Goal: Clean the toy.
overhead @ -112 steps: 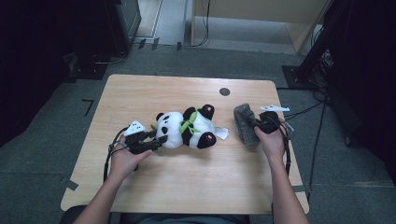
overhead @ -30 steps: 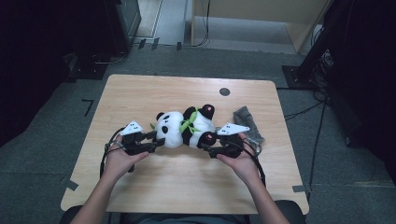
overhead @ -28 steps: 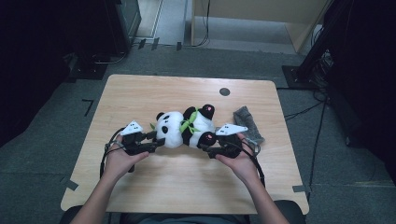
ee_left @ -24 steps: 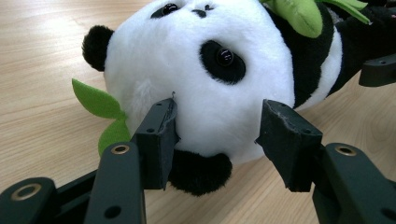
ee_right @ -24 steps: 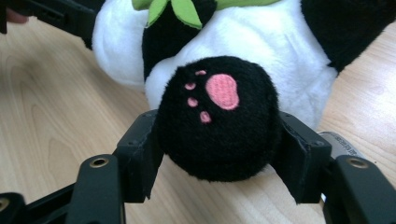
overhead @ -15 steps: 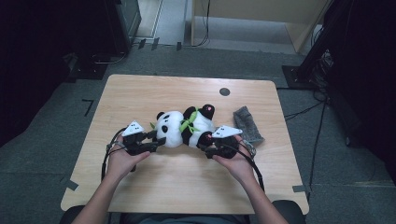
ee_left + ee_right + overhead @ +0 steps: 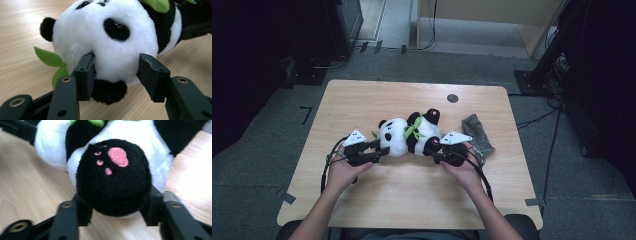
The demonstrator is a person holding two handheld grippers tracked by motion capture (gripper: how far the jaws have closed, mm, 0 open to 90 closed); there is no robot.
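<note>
A black-and-white plush panda with a green bow lies on its back in the middle of the wooden table. My left gripper has just been closing a little, and its pads press into the white head from both sides. My right gripper has just been closing too. Its jaws hug the black foot with the pink paw print, which bulges between them. In the right gripper view, my right gripper sits low under that foot.
A crumpled grey cloth lies on the table just right of my right hand. A small black round mark sits near the far edge. Cables trail from both grippers toward the person. Dark equipment stands on the floor around the table.
My right hand left the grey cloth on the table, moved left to the panda's foot and drew closer around it. The left hand stayed on the head.
</note>
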